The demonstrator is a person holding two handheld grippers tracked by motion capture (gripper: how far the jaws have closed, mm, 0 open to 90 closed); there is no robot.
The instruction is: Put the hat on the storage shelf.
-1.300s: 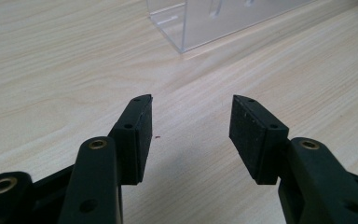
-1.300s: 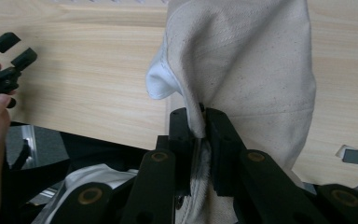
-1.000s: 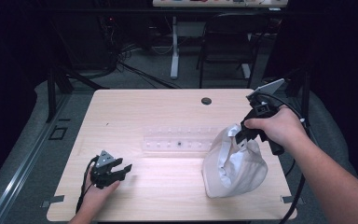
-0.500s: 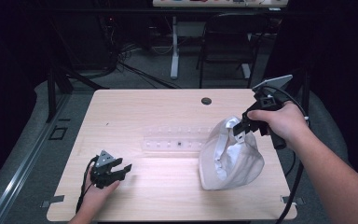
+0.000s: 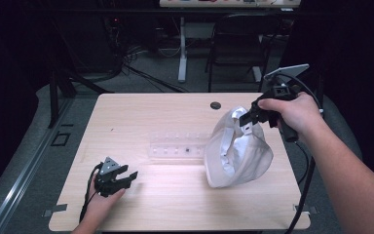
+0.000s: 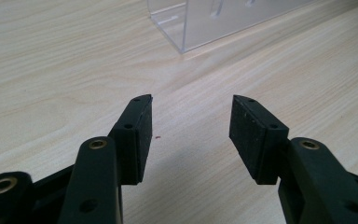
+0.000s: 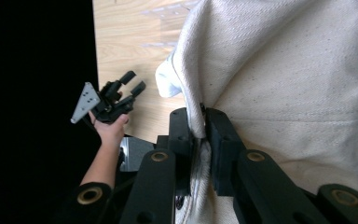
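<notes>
A cream cloth bag [image 5: 238, 153] hangs from my right gripper [image 5: 247, 118] over the right half of the table, its bottom resting near the wood. In the right gripper view the black jaws are shut on the rim of the cloth bag [image 7: 279, 88], pinched at my right gripper [image 7: 200, 122]. My left gripper [image 5: 126, 177] rests low at the table's front left, held by a hand, jaws apart. Its own view shows my left gripper [image 6: 191, 128] open over bare wood, nothing between the pads.
A clear plastic rack [image 5: 177, 145] lies across the table's middle, just left of the bag; its corner [image 6: 186, 23] shows ahead of the left jaws. A dark round grommet [image 5: 215, 105] sits near the far edge. A chair [image 5: 238, 44] stands beyond the table.
My right gripper has lifted the bag's rim and carried it slightly up and toward the far right; the bag now hangs taller. The left gripper has stayed put.
</notes>
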